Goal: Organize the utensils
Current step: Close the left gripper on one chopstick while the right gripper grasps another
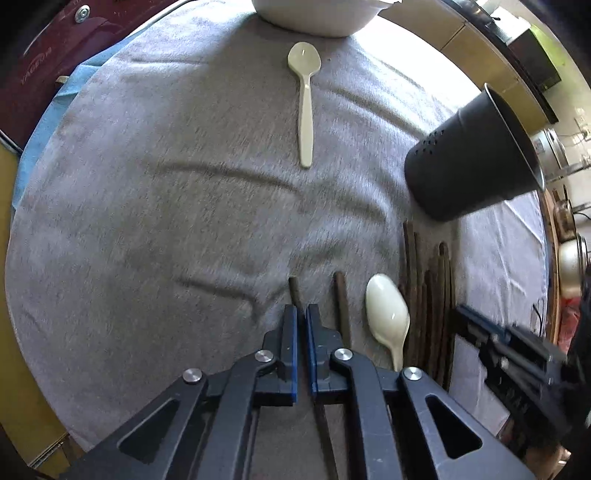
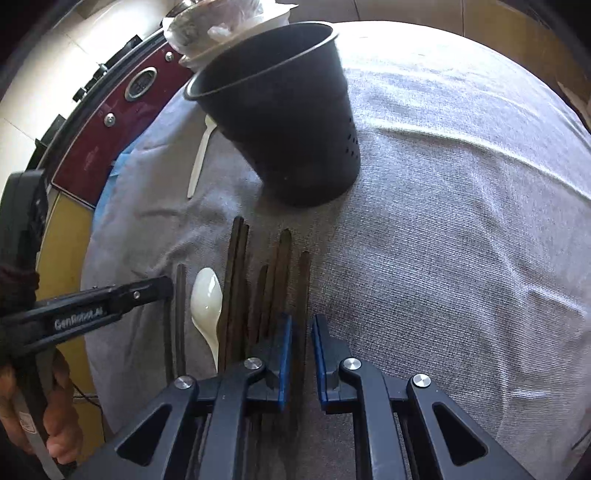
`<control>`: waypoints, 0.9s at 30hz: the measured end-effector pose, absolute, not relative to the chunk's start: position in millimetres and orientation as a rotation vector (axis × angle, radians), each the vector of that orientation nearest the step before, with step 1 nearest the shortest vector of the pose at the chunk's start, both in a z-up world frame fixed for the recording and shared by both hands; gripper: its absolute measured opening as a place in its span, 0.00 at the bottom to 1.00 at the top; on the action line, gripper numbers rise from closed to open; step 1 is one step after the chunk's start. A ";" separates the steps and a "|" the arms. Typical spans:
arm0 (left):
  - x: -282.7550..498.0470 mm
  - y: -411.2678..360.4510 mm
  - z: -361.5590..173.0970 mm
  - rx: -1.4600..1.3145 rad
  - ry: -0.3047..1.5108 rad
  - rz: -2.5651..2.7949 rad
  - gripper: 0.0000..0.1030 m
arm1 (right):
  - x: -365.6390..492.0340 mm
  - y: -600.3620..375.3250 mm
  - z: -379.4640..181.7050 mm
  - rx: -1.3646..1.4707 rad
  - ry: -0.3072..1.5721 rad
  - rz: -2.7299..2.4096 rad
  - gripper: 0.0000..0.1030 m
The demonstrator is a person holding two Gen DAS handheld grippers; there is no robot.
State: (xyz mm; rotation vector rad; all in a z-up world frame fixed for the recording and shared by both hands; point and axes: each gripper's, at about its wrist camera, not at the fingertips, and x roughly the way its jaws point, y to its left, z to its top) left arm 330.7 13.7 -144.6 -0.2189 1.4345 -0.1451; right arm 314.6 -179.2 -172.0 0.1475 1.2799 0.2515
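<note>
Several dark brown chopsticks [image 2: 280,273] lie side by side on the grey cloth [image 2: 443,221], with a white plastic spoon [image 2: 207,299] among them. My left gripper [image 1: 302,314] is shut on one chopstick [image 1: 294,291] at the left of the row; another chopstick [image 1: 341,306] and the near spoon [image 1: 388,314] lie just right of it. My right gripper [image 2: 302,325] is open, its jaws straddling the rightmost chopstick [image 2: 303,280]. A second white spoon [image 1: 304,92] lies farther off. The black perforated utensil holder [image 2: 280,110] stands beyond the chopsticks; it also shows in the left wrist view [image 1: 469,155].
A white bowl [image 1: 314,18] sits at the cloth's far edge. A dark red appliance [image 2: 110,122] stands along the left side, with a blue cloth [image 1: 40,129] under the grey one. The right gripper also appears in the left wrist view [image 1: 517,354].
</note>
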 end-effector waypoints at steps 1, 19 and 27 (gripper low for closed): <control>334.5 14.7 -148.2 -0.226 1.440 -0.146 0.07 | 317.3 -178.5 -172.4 0.145 1.282 0.246 0.13; 332.8 16.5 -144.6 -0.198 1.414 -0.152 0.07 | 303.8 -202.8 -150.3 0.201 1.204 0.137 0.06; 344.0 18.6 -148.1 -0.202 1.445 -0.081 0.07 | 274.9 -217.2 -119.1 0.216 1.140 0.148 0.06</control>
